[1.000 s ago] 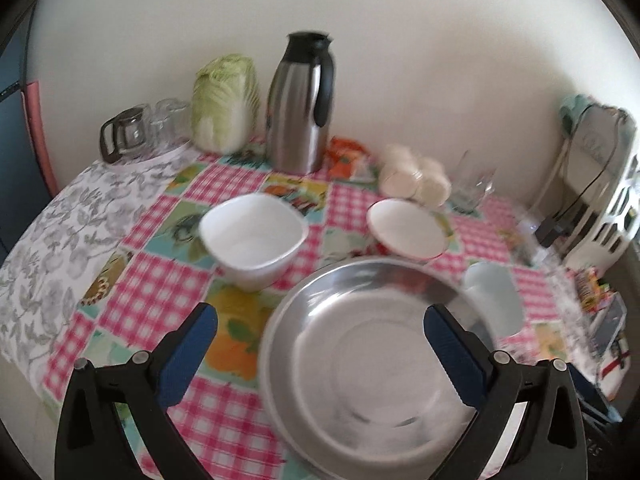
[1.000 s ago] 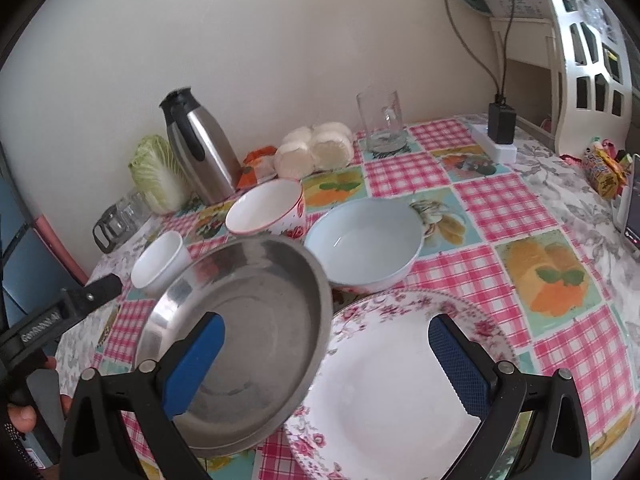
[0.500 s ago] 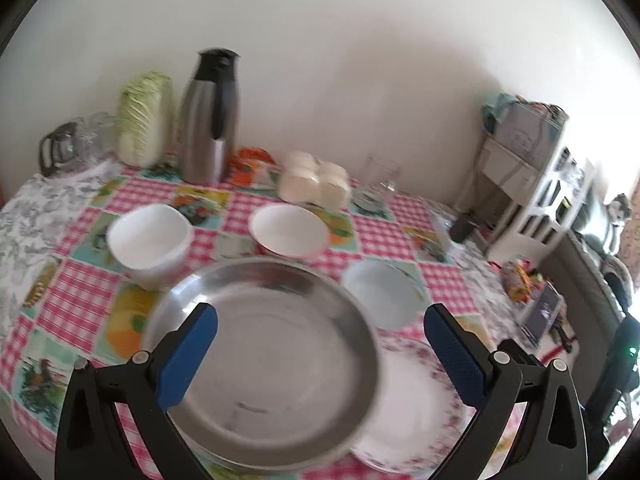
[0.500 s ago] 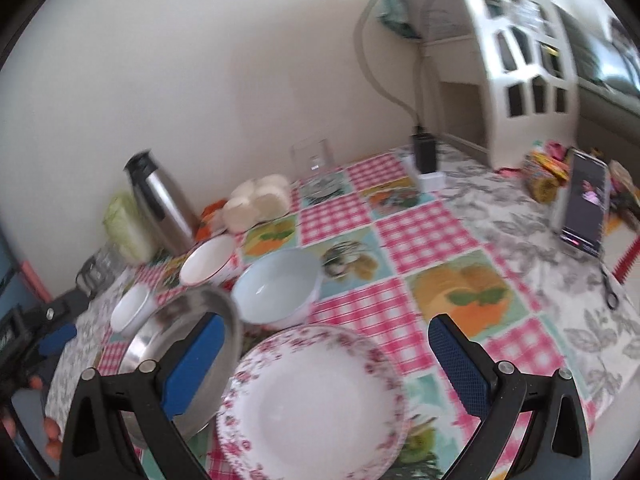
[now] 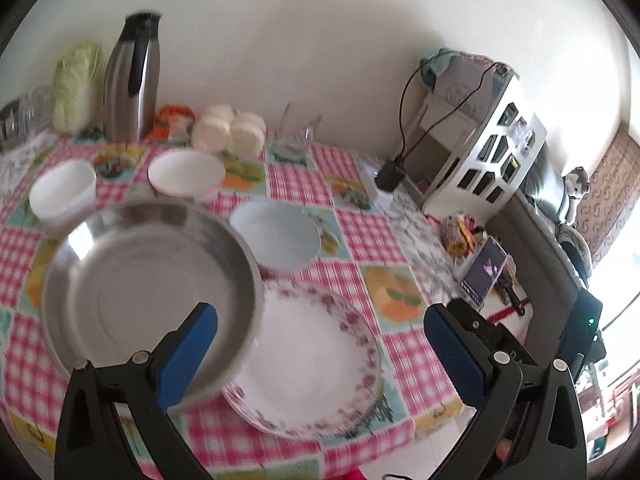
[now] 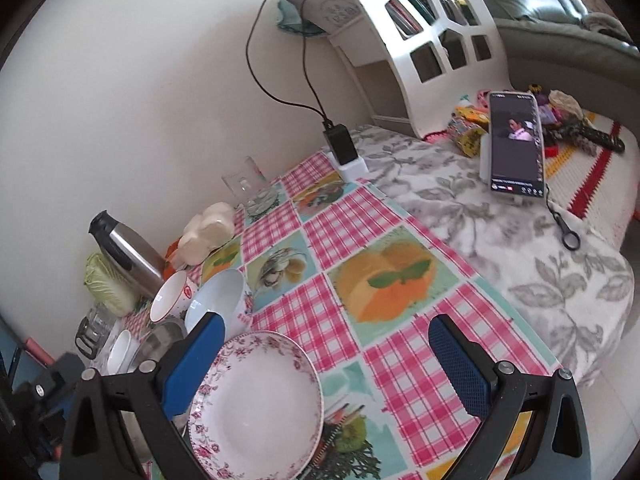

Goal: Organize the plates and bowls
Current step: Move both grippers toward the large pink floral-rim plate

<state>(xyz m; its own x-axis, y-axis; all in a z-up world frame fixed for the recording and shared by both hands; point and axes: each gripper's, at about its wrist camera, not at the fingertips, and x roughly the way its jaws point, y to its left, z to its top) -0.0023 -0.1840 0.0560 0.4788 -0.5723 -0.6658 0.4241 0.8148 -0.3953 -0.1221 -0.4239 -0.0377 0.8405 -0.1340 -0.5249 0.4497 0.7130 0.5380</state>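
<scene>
A steel plate [image 5: 136,284] lies on the checked tablecloth, its right rim over the edge of a floral plate [image 5: 316,360]. Behind them stand a pale blue bowl [image 5: 278,234], a red-rimmed white bowl [image 5: 186,170] and a small white bowl [image 5: 62,192]. My left gripper [image 5: 320,356] is open and empty above the floral plate. My right gripper [image 6: 326,364] is open and empty just right of the floral plate [image 6: 256,404]; the pale blue bowl [image 6: 218,300], the red-rimmed bowl [image 6: 170,294] and part of the steel plate [image 6: 160,340] show at its left.
A steel thermos [image 5: 130,84], a cabbage [image 5: 76,80], steamed buns [image 5: 228,132] and a glass [image 5: 300,128] line the wall. A white shelf [image 5: 484,148], a charger [image 6: 340,146] and a propped phone [image 6: 516,144] stand at the right. The table's front edge is close below the plates.
Both cameras have swung right and pulled back. The steel plate now sits left of my left gripper's fingers rather than between them. Both grippers stay open.
</scene>
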